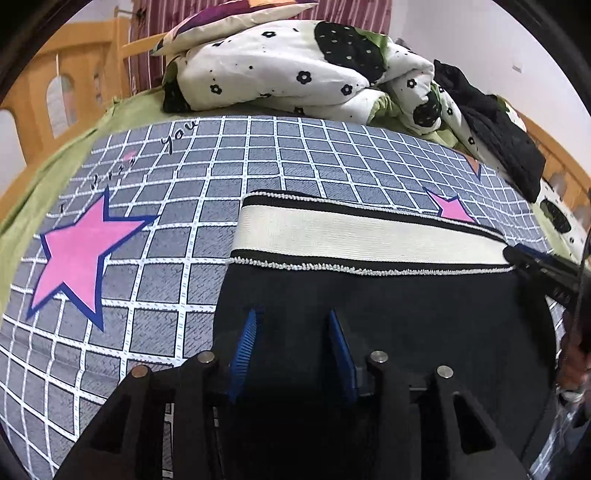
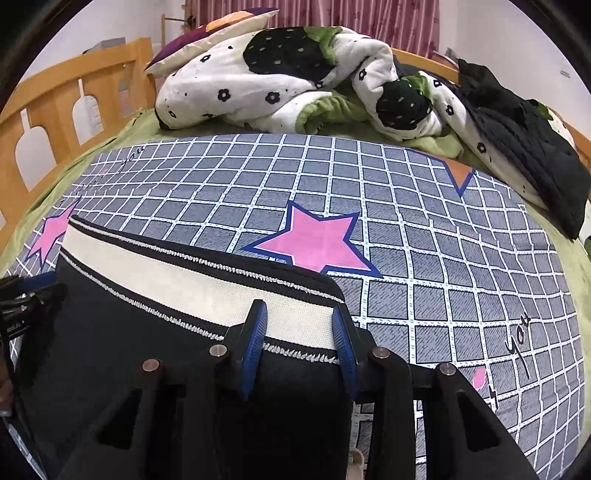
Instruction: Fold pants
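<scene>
Black pants (image 1: 388,314) with a cream, black-edged waistband (image 1: 351,236) lie flat on the grey checked bedsheet (image 1: 166,221). My left gripper (image 1: 293,314) is open, its blue pads just above the black fabric below the waistband's left part. My right gripper (image 2: 299,314) is open over the waistband's (image 2: 207,288) right end, jaws either side of the cream band. The right gripper also shows at the right edge of the left wrist view (image 1: 543,266), and the left gripper at the left edge of the right wrist view (image 2: 26,295).
A crumpled white floral quilt (image 1: 295,70) and a pillow (image 1: 229,18) lie at the bed's far end. A dark garment (image 2: 524,147) lies at the far right. Wooden bed rails (image 2: 55,110) run along the sides. Pink stars (image 2: 314,240) mark the sheet.
</scene>
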Demonstrator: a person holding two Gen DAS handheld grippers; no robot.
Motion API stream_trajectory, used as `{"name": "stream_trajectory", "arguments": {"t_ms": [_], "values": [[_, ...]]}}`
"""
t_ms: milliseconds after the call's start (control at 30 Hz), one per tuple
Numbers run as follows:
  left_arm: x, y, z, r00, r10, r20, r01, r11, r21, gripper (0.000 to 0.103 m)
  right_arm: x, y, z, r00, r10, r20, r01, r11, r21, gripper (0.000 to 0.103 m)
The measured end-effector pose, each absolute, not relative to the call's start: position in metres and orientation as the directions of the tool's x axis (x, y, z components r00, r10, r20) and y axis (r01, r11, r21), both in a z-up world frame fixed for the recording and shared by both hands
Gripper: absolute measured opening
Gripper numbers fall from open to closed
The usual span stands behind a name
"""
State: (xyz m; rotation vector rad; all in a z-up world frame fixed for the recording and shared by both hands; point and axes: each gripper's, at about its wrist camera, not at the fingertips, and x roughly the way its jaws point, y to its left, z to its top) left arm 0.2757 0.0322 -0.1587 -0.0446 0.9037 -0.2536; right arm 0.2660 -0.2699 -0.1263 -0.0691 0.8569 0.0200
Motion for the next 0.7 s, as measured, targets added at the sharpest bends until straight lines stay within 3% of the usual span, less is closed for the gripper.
{"name": "stream_trajectory", "arguments": {"t_ms": [167, 333, 467, 567, 700], "values": [[0.272, 0.03, -0.16, 0.587, -0.22, -0.779, 0.191, 0.973, -0.131, 0.045, 0.266, -0.258, -0.131, 0.673, -0.082, -0.735, -0.026, 0.991, -0.134, 0.035], [0.266, 0.038, -0.161, 0.518, -0.252, -0.817, 0.134, 0.968, -0.214, 0.051, 0.265, -0.264, -0.129, 0.675, -0.066, -0.735, -0.015, 0.994, -0.104, 0.035], [0.243, 0.029, -0.158, 0.519, -0.185, -0.835, 0.172, 0.979, -0.11, 0.052, 0.254, -0.261, -0.122, 0.661, -0.07, -0.747, -0.013, 0.995, -0.104, 0.036], [0.223, 0.023, -0.152, 0.543, -0.111, -0.832, 0.168, 0.986, -0.023, 0.053, 0.234, -0.263, -0.116, 0.63, 0.007, -0.776, -0.044, 0.999, -0.027, 0.037], [0.205, 0.031, -0.149, 0.494, -0.139, -0.858, 0.13, 0.988, -0.086, 0.054, 0.196, -0.254, -0.118, 0.602, 0.027, -0.798, -0.093, 0.995, -0.037, 0.038]]}}
